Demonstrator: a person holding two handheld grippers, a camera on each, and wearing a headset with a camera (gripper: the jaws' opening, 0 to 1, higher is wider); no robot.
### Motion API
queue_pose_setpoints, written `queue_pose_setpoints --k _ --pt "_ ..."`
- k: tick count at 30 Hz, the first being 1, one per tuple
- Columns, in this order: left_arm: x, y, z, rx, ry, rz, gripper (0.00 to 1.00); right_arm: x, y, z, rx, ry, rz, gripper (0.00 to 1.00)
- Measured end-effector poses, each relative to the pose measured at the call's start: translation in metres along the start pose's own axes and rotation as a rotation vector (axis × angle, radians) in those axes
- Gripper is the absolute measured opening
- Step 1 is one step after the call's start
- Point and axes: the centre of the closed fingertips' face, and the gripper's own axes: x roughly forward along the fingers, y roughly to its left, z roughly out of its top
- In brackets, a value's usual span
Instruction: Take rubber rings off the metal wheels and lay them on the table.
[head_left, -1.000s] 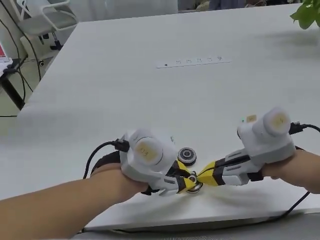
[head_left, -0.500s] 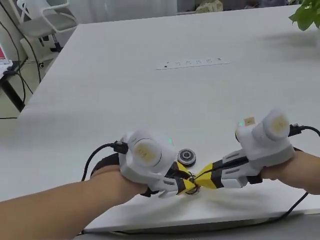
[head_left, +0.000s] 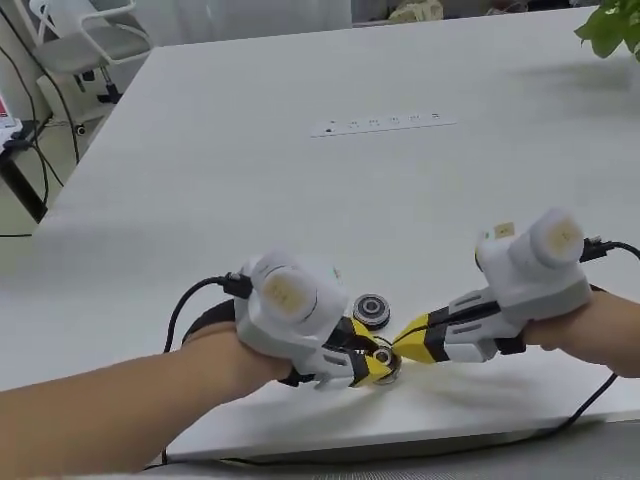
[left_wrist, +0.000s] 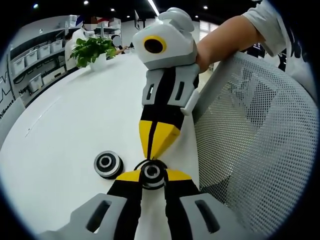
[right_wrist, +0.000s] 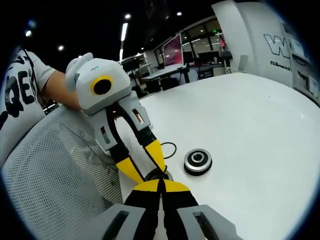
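My left gripper (head_left: 378, 366) (left_wrist: 152, 177) is shut on a small metal wheel (head_left: 386, 365) (left_wrist: 152, 172), held just above the white table (head_left: 300, 180) near its front edge. Tip to tip with it is my right gripper (head_left: 400, 344) (right_wrist: 161, 184), its jaws pressed together at the wheel's rim. A thin black loop, the rubber ring (right_wrist: 172, 146), arcs up from that spot. A second wheel (head_left: 371, 310) (left_wrist: 108, 164) (right_wrist: 198, 161), with its black ring on, lies flat on the table just beyond the grippers.
The table's front edge runs right under both grippers. A grey mesh chair back (left_wrist: 260, 140) (right_wrist: 55, 160) stands close behind them. A socket strip (head_left: 375, 124) sits mid-table, a plant (head_left: 610, 25) at the far right, an office chair (head_left: 90, 40) far left.
My right gripper has drawn a little to the right and up, away from the wheel in the left gripper. The left gripper and the second wheel have stayed put.
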Motion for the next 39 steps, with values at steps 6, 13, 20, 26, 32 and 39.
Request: queue_pose_setpoints --k 6,13,20,26,32,39 --pt "-0.008 -0.002 0.005 -0.005 -0.012 -0.015 0.15 -0.001 0.000 0.001 0.007 -0.006 0.004 0.00" --pt "-0.018 -0.004 0.013 -0.025 -0.042 -0.020 0.20 -0.004 -0.001 0.005 0.013 -0.019 0.004 0.00" --pt "-0.034 -0.004 0.020 -0.041 -0.082 -0.010 0.25 -0.006 -0.001 0.006 0.014 -0.027 0.008 0.00" --pt "-0.051 -0.002 0.022 -0.061 -0.111 0.009 0.29 -0.006 0.001 0.009 0.010 -0.030 0.013 0.00" --pt "-0.068 -0.001 0.023 -0.075 -0.143 0.034 0.32 -0.008 0.003 0.013 0.008 -0.035 0.011 0.00" --pt "-0.087 0.000 0.026 -0.095 -0.180 0.060 0.37 -0.011 0.007 0.022 -0.001 -0.049 0.013 0.00"
